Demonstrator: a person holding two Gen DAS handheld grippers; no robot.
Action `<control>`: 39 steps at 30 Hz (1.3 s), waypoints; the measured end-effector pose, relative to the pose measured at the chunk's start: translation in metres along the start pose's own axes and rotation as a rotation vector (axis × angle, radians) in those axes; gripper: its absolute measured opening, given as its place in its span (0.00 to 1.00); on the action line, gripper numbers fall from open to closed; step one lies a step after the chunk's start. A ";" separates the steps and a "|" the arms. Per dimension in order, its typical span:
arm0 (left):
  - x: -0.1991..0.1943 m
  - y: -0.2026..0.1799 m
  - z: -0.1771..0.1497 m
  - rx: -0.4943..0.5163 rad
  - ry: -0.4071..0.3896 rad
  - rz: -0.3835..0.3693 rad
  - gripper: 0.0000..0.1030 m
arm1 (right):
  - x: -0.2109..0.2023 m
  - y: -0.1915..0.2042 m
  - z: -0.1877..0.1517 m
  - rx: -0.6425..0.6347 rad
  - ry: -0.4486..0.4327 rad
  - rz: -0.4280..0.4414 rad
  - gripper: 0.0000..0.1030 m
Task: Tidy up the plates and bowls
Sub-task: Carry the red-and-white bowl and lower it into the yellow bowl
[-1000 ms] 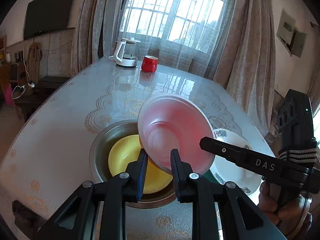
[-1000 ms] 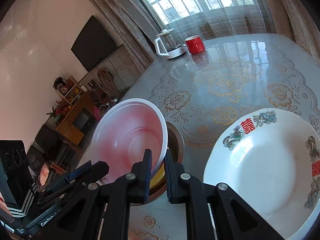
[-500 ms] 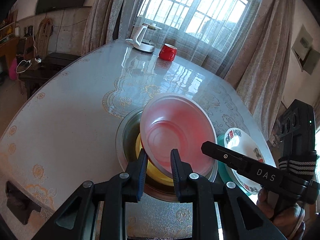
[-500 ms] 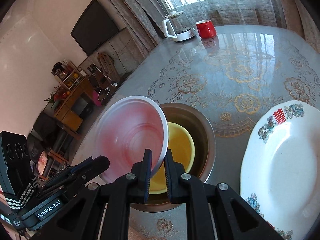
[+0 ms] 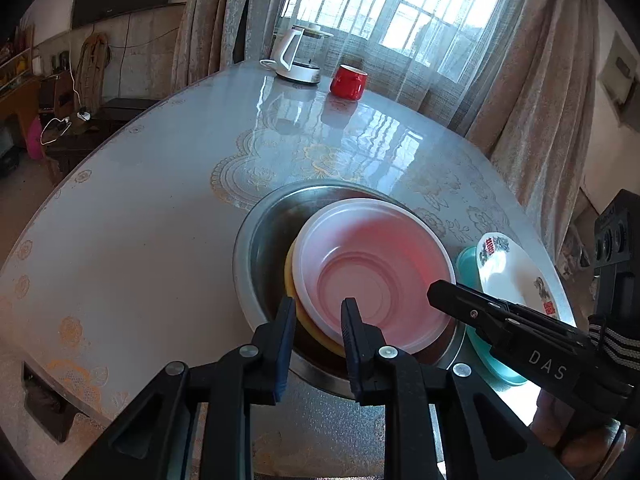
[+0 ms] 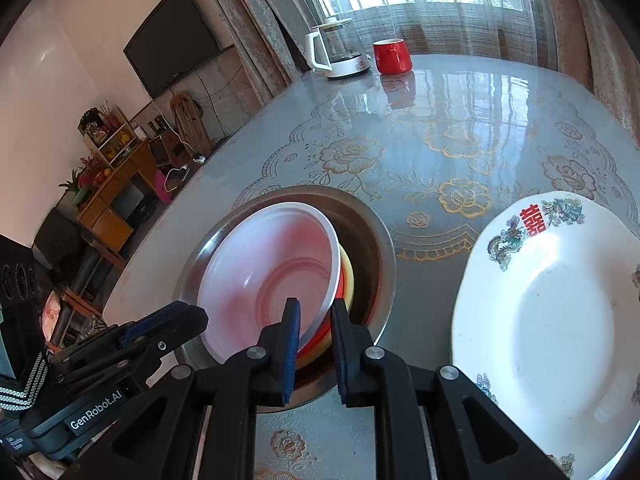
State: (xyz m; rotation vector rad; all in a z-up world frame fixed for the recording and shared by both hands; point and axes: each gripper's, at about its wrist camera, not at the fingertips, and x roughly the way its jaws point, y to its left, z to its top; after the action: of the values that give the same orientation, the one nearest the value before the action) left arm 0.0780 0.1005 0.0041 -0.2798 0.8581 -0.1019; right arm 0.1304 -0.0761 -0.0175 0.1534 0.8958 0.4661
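A translucent pink bowl (image 5: 372, 276) (image 6: 264, 272) rests slightly tilted inside a yellow bowl (image 5: 291, 280) (image 6: 348, 276). Both sit in a steel basin (image 5: 260, 240) (image 6: 372, 240). My left gripper (image 5: 318, 320) is shut on the pink bowl's near rim. My right gripper (image 6: 316, 320) straddles the same bowl's rim on the other side. Its jaws are opening, and a thin gap shows beside the rim still between the pads. To the right, a white decorated plate (image 5: 516, 276) (image 6: 560, 312) lies on a teal plate (image 5: 466, 260).
A white kettle (image 5: 298, 58) (image 6: 336, 54) and a red mug (image 5: 348, 82) (image 6: 392, 56) stand at the far end of the patterned table (image 5: 160, 208). A hand holds the right gripper's handle at the lower right of the left wrist view.
Both grippers have lowered the pink bowl from a steep tilt above the basin down into the yellow bowl. The right gripper's jaws stand slightly wider than before.
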 end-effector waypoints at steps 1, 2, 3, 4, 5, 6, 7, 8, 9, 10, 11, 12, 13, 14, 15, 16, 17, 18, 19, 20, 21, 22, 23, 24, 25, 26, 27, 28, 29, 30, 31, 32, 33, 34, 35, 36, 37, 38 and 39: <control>0.001 -0.001 0.000 0.003 -0.002 -0.001 0.21 | 0.001 0.000 0.000 -0.001 0.003 -0.004 0.16; 0.000 -0.002 0.000 0.007 -0.005 0.004 0.21 | 0.003 -0.001 0.000 0.003 0.007 -0.009 0.18; -0.001 -0.003 0.000 0.013 -0.011 0.010 0.22 | 0.004 -0.002 0.000 0.006 0.007 -0.009 0.18; -0.002 -0.004 0.000 0.021 -0.020 0.016 0.21 | 0.004 -0.002 0.000 0.008 0.005 -0.007 0.18; -0.003 -0.004 0.000 0.029 -0.025 0.022 0.21 | 0.004 -0.002 0.001 0.005 0.003 -0.014 0.18; -0.003 -0.004 0.000 0.031 -0.026 0.026 0.21 | 0.004 0.000 0.001 -0.007 0.000 -0.026 0.18; -0.003 -0.003 0.000 0.030 -0.027 0.026 0.22 | 0.005 0.002 0.001 -0.029 -0.003 -0.039 0.18; -0.002 -0.003 0.000 0.032 -0.027 0.027 0.21 | 0.007 0.005 0.001 -0.054 -0.001 -0.048 0.18; -0.001 -0.003 0.000 0.035 -0.027 0.034 0.21 | 0.010 0.007 0.000 -0.074 0.000 -0.056 0.18; 0.000 -0.004 -0.001 0.041 -0.032 0.038 0.21 | 0.011 0.010 0.000 -0.092 -0.009 -0.069 0.18; 0.000 -0.005 -0.001 0.047 -0.036 0.045 0.21 | 0.012 0.012 0.000 -0.110 -0.012 -0.078 0.18; 0.000 -0.006 0.000 0.051 -0.038 0.051 0.21 | 0.013 0.014 0.000 -0.122 -0.014 -0.082 0.17; 0.000 -0.006 0.000 0.054 -0.040 0.057 0.21 | 0.015 0.015 0.001 -0.130 -0.015 -0.089 0.16; 0.001 -0.006 0.000 0.057 -0.042 0.061 0.21 | 0.015 0.015 0.001 -0.134 -0.013 -0.097 0.16; 0.002 -0.006 0.000 0.061 -0.043 0.066 0.21 | 0.016 0.014 0.002 -0.135 -0.011 -0.101 0.16; 0.002 -0.007 0.000 0.065 -0.047 0.073 0.21 | 0.015 0.013 0.002 -0.129 -0.010 -0.098 0.16; 0.002 -0.008 0.000 0.071 -0.051 0.081 0.21 | 0.015 0.011 0.002 -0.122 -0.009 -0.097 0.15; 0.003 -0.009 0.000 0.078 -0.054 0.090 0.21 | 0.016 0.009 0.002 -0.113 -0.007 -0.088 0.15; 0.003 -0.010 -0.001 0.086 -0.057 0.099 0.21 | 0.015 0.008 0.003 -0.108 -0.009 -0.084 0.14; 0.004 -0.011 -0.001 0.094 -0.060 0.106 0.22 | 0.016 0.009 0.002 -0.107 -0.010 -0.086 0.15; 0.004 -0.012 -0.002 0.100 -0.063 0.112 0.22 | 0.015 0.010 0.001 -0.110 -0.012 -0.089 0.15; 0.005 -0.012 -0.003 0.104 -0.064 0.116 0.22 | 0.015 0.011 0.001 -0.114 -0.014 -0.094 0.15; 0.005 -0.013 -0.003 0.105 -0.064 0.116 0.23 | 0.014 0.012 -0.001 -0.115 -0.015 -0.096 0.16; 0.005 -0.013 -0.003 0.106 -0.065 0.117 0.23 | 0.014 0.013 -0.002 -0.117 -0.016 -0.094 0.18; 0.005 -0.013 -0.004 0.109 -0.068 0.121 0.23 | 0.014 0.015 -0.003 -0.120 -0.017 -0.094 0.18; 0.006 -0.014 -0.004 0.112 -0.069 0.124 0.24 | 0.013 0.016 -0.004 -0.128 -0.017 -0.101 0.19; 0.006 -0.014 -0.004 0.112 -0.070 0.125 0.24 | 0.014 0.018 -0.004 -0.134 -0.019 -0.108 0.19; 0.006 -0.014 -0.005 0.111 -0.071 0.125 0.24 | 0.014 0.019 -0.005 -0.139 -0.021 -0.114 0.19; 0.006 -0.014 -0.004 0.112 -0.071 0.126 0.24 | 0.015 0.019 -0.004 -0.144 -0.023 -0.116 0.19; 0.006 -0.014 -0.004 0.113 -0.071 0.127 0.24 | 0.015 0.019 -0.005 -0.148 -0.025 -0.116 0.20; 0.006 -0.014 -0.005 0.115 -0.072 0.129 0.24 | 0.015 0.019 -0.005 -0.150 -0.026 -0.116 0.20; 0.006 -0.014 -0.005 0.117 -0.073 0.131 0.24 | 0.015 0.019 -0.005 -0.151 -0.028 -0.115 0.19; 0.007 -0.014 -0.005 0.118 -0.073 0.133 0.24 | 0.016 0.018 -0.004 -0.152 -0.029 -0.117 0.19; 0.007 -0.014 -0.005 0.118 -0.071 0.131 0.24 | 0.017 0.019 -0.004 -0.156 -0.028 -0.125 0.18; 0.008 -0.015 -0.005 0.117 -0.070 0.130 0.24 | 0.018 0.019 -0.003 -0.162 -0.026 -0.135 0.15; 0.008 -0.015 -0.005 0.118 -0.072 0.134 0.24 | 0.019 0.020 -0.003 -0.168 -0.025 -0.140 0.13; 0.008 -0.016 -0.005 0.122 -0.074 0.140 0.24 | 0.020 0.020 -0.002 -0.172 -0.024 -0.141 0.13; 0.009 -0.016 -0.005 0.127 -0.076 0.147 0.24 | 0.020 0.020 -0.002 -0.174 -0.024 -0.141 0.13; 0.009 -0.018 -0.005 0.129 -0.076 0.151 0.24 | 0.021 0.020 -0.001 -0.176 -0.024 -0.141 0.13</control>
State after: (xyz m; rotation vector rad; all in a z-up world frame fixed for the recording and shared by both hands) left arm 0.0805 0.0807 -0.0009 -0.0968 0.7913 -0.0053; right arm 0.1343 -0.0486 -0.0267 -0.0639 0.8313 0.4086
